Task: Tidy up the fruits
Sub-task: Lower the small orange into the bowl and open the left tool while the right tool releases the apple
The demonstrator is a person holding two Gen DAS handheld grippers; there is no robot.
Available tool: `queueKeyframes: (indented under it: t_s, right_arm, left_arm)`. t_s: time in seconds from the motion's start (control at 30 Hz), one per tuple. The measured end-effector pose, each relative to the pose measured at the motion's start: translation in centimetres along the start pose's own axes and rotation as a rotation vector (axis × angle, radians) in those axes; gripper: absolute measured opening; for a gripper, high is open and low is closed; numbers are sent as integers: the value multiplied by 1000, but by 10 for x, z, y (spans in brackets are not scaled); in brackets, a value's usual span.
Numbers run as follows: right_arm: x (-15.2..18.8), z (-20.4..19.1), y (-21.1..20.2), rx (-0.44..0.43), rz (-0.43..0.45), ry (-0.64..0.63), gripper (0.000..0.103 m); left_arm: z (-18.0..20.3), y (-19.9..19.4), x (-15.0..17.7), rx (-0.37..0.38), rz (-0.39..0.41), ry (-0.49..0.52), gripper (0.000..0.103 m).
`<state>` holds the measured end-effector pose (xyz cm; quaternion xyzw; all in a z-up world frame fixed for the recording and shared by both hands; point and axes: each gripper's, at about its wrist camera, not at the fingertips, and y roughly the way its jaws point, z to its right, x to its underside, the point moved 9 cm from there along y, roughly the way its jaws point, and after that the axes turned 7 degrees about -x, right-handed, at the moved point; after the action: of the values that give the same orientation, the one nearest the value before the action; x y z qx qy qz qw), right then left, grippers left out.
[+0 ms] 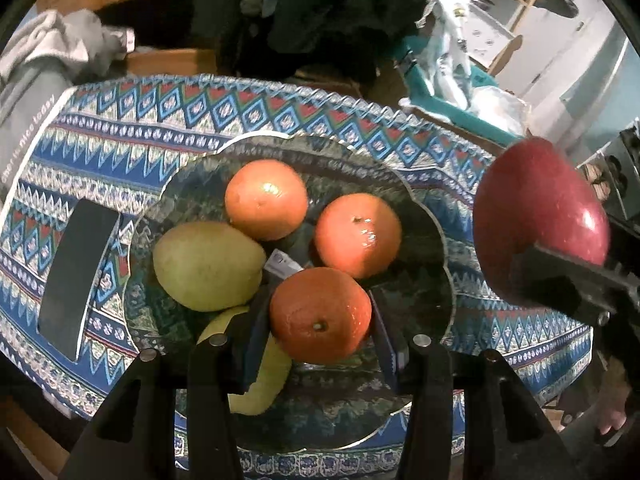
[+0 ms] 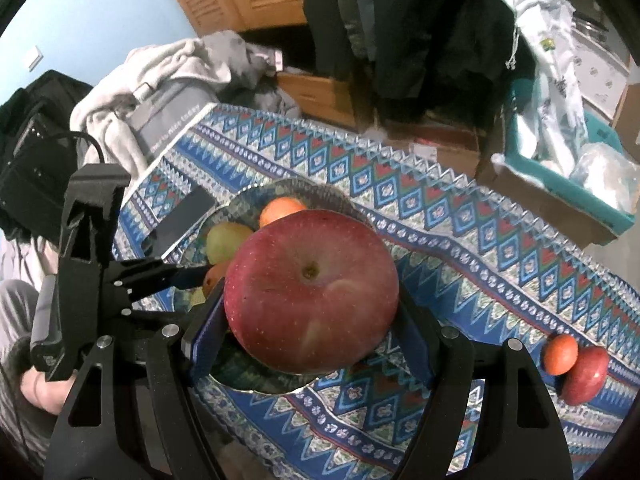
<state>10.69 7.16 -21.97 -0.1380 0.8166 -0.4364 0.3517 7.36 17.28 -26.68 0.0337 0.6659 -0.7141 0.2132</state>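
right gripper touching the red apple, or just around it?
Touching. In the right wrist view the right gripper has both fingers pressed against the sides of the red apple, which hangs clear above the bowl.

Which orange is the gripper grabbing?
The front orange, nearest the camera, sits between the left gripper's fingers. The other two oranges lie farther back in the bowl, untouched.

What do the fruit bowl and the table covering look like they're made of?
The bowl looks like clear dark-tinted glass: the cloth's pattern shows through it and its scalloped rim glints. The table covering looks like printed woven fabric, matte, with a fringed edge; plastic-coated cannot be ruled out.
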Motion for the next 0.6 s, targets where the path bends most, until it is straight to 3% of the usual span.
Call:
queueKeyframes:
  t_s: [0.23, 0.6]
  right_arm:
    - [9, 4, 17, -12, -44, 11, 76]
    - [27, -1, 46, -24, -123, 6, 76]
  left_arm:
    - [-13, 8, 8, 9, -47, -45, 50]
    - [-42, -12, 16, -8, -40, -90, 53]
